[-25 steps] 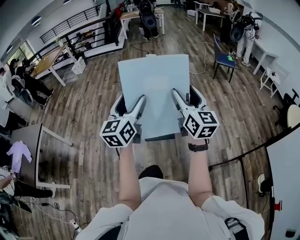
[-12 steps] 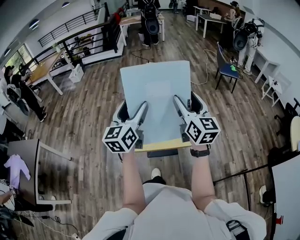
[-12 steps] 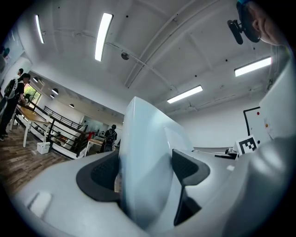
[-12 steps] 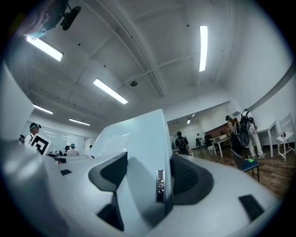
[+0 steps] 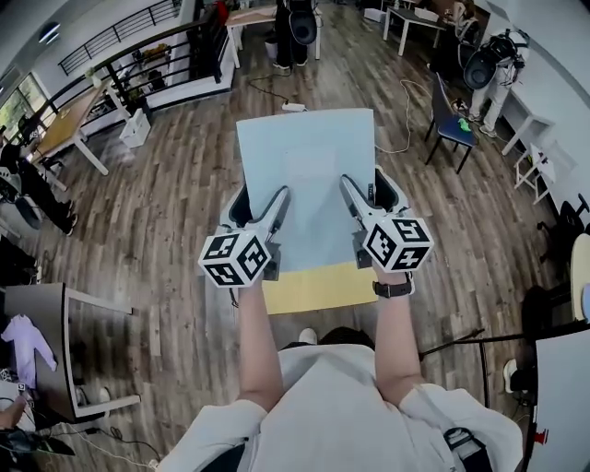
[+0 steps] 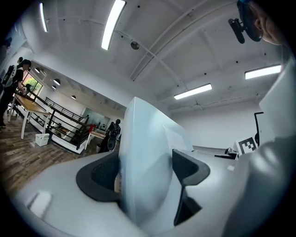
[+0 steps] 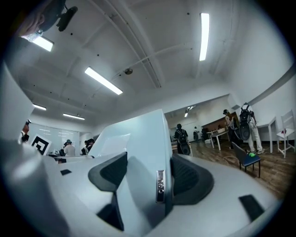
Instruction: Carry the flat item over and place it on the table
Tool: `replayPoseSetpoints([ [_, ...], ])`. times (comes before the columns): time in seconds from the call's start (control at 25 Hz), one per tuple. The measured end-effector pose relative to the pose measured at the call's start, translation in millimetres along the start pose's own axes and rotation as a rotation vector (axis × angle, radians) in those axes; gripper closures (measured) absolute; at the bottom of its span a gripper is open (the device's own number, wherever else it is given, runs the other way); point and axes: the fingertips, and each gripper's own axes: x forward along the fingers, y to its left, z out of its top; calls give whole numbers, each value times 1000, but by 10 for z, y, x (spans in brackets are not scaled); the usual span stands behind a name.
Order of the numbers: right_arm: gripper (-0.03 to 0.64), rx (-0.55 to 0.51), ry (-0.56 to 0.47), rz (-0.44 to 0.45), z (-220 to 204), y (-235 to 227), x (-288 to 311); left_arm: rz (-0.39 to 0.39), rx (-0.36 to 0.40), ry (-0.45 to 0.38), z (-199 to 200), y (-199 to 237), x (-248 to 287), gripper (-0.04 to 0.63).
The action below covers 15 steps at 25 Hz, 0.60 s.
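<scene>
A flat pale-blue panel (image 5: 306, 175) is held level in front of the person, above the wooden floor. My left gripper (image 5: 257, 208) is shut on its near left edge, and my right gripper (image 5: 369, 194) is shut on its near right edge. A yellow flat surface (image 5: 309, 288) shows just below the panel's near edge, between the two forearms. In the left gripper view the panel (image 6: 148, 139) stands edge-on between the jaws of the left gripper (image 6: 145, 173). The right gripper view shows the panel (image 7: 138, 134) pinched the same way by the right gripper (image 7: 148, 178).
A blue chair (image 5: 452, 124) stands at the right, with a cable on the floor beside it. Tables (image 5: 263, 14) and a black railing (image 5: 138, 55) lie ahead, with people standing there. A grey table (image 5: 51, 341) with a purple garment is at the lower left; a white table (image 5: 564, 369) is at the lower right.
The person has walked forward with the panel and the floor has slid past. The yellow surface under the panel's near edge has grown from a thin strip to a wide band. Both grips are unchanged.
</scene>
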Motion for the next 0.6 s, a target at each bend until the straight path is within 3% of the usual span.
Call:
replayPoseSetpoints([
  [0.2,319,28,54,-18,-286,-186,361,9,-31,47,-218,290,310,225],
  [0.6,319,136,276,-20,-1362,-826,949,114,-104,218,-1181,796,912,225],
])
